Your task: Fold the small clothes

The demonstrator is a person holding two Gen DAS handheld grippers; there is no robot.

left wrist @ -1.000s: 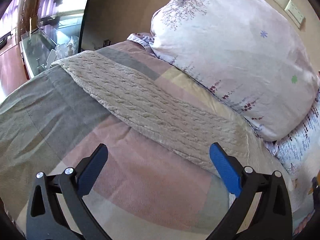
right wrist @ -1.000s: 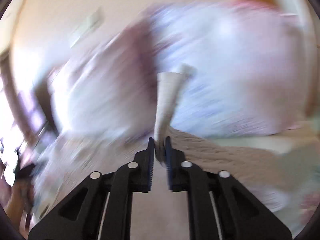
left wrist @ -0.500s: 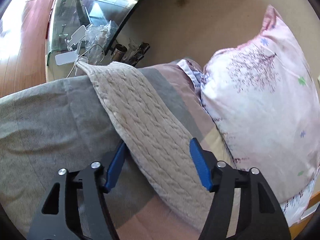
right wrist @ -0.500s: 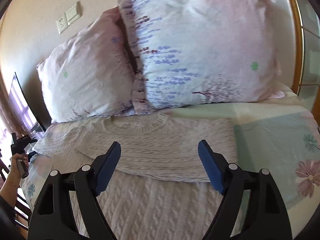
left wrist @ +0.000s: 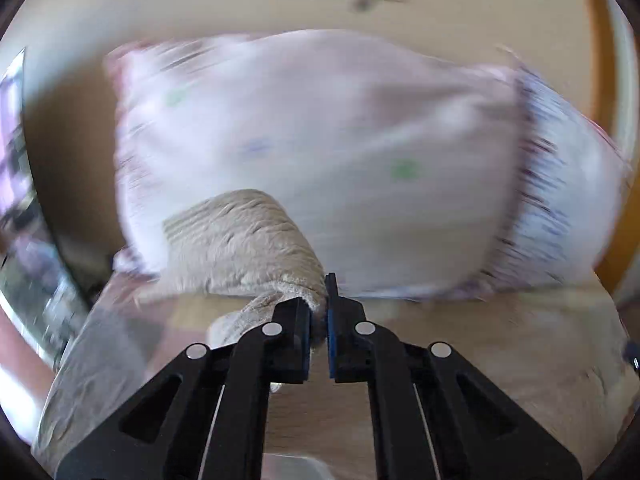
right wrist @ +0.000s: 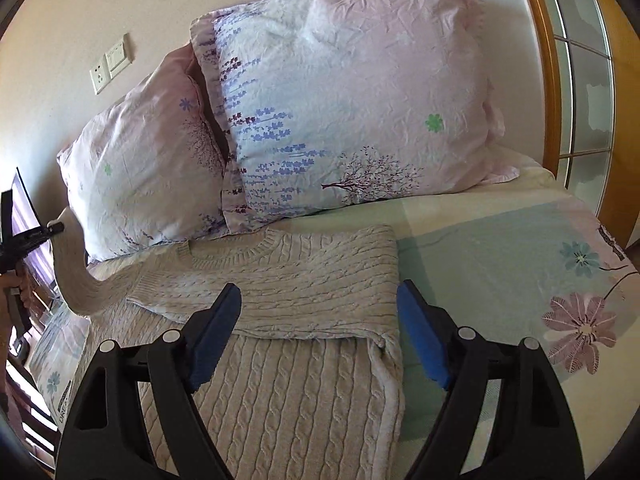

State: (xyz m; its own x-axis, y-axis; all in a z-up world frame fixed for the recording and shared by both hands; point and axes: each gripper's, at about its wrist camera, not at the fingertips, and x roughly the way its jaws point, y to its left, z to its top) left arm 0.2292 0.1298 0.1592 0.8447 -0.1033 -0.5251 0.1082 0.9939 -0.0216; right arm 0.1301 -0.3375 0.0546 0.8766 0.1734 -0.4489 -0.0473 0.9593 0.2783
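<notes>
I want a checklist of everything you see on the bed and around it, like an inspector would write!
Surface: bed cover, floral print.
Job's things: knit sweater lying flat, one side folded over; other sleeve lifted.
Clutter: two pillows behind the sweater.
Grippers: left gripper shut on the sleeve; right gripper open above the sweater.
Cables: nothing seen.
Surroundings: wall switch and socket, wooden frame.

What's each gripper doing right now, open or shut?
Left gripper: closed on the sleeve of the beige cable-knit sweater.
Right gripper: open, holding nothing, above that sweater.
</notes>
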